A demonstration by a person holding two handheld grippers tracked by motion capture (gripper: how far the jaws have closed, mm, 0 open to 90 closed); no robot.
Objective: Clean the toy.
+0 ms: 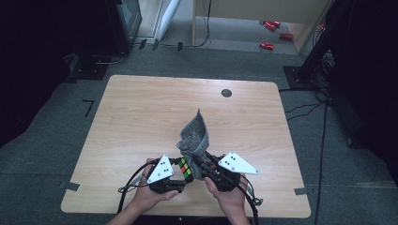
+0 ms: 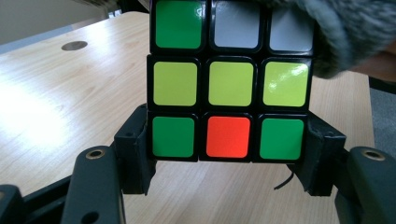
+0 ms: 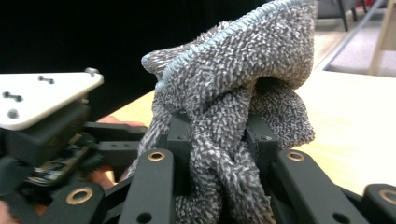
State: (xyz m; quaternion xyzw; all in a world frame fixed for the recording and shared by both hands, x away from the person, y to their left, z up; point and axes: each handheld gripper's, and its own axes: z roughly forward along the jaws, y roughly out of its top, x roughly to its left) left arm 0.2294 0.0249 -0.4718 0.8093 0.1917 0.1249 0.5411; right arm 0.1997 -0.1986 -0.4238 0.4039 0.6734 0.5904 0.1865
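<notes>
The puzzle cube [image 2: 229, 79] sits clamped between my left gripper's [image 2: 228, 156] fingers [image 2: 135, 149], which press on the two sides of its bottom row of green, red and green tiles. In the high view the cube [image 1: 185, 168] hangs just above the near edge of the table [image 1: 141, 117], at about 6 o'clock, with the left gripper [image 1: 174, 172] on its 9 o'clock side. My right gripper [image 3: 219, 154] has its fingers [image 3: 180, 140] closed on a bunched fold of the grey cloth [image 3: 243, 84], and the loose end stands up toward 12 o'clock in the high view [image 1: 195, 136]. The cloth touches the cube's upper corner at about 1 o'clock in the left gripper view [image 2: 345, 32].

I judge the step in hand to be wiping the cube. To do it well I would hold the left grip firm and level so the cube cannot twist, then draw the cloth across the top face in short strokes, pressing lightly. Pushing too hard could lever the cube out from between the fingers, since they hold its lowest row alone.
</notes>
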